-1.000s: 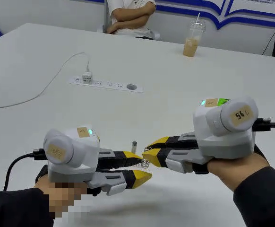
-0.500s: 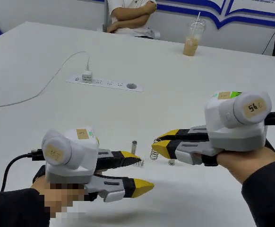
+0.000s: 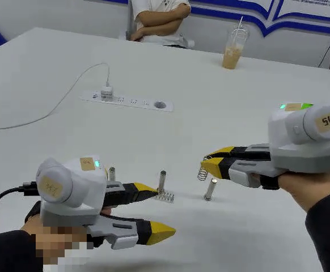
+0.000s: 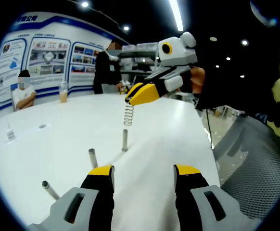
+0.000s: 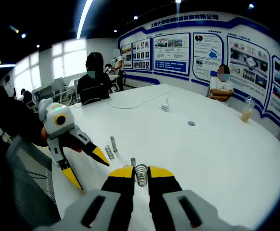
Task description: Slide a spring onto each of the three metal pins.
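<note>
Fig.: R gripper (image 3: 208, 162) pinches a spring (image 3: 202, 174), hanging at 11 o'clock of rightmost pin (image 3: 210, 190). L gripper (image 3: 161, 211) jaws spread. Second spring (image 3: 165, 196) lies at middle pin's (image 3: 162, 181) base, approx. 5 o'clock, perhaps touching L jaw tip.

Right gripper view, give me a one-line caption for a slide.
Right gripper shut on a spring over the white table, the open left gripper and a metal pin beyond.
</note>
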Available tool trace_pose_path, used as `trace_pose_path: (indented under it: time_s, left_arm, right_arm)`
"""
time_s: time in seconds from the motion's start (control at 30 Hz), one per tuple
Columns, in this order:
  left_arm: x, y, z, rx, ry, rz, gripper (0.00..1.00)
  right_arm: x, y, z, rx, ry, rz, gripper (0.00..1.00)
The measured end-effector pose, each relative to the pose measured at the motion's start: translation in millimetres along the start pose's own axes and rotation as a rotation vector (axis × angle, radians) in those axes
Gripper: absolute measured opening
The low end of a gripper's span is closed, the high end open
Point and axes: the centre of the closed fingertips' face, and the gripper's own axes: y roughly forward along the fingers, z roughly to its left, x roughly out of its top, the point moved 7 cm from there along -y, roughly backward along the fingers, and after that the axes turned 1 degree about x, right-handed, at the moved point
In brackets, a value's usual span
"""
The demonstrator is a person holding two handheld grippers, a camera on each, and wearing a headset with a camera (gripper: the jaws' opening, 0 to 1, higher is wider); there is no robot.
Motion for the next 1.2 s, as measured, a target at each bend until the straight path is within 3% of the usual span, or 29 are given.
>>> trace_pose_path:
  time_s: [0.37, 1.2]
  left_arm:
    - [-4.9, -17.3, 2.9, 0.036, -0.027, -0.009, 0.53]
    - [-21.0, -45.1, 7.6, 0.119, -0.081, -0.014, 0.56]
  right_arm:
    - [-7.9, -1.4, -18.4, -0.063, 0.016, 0.016, 0.12]
    - [-26.9, 9.1, -27.9, -0.074, 0.053, 0.054, 0.12]
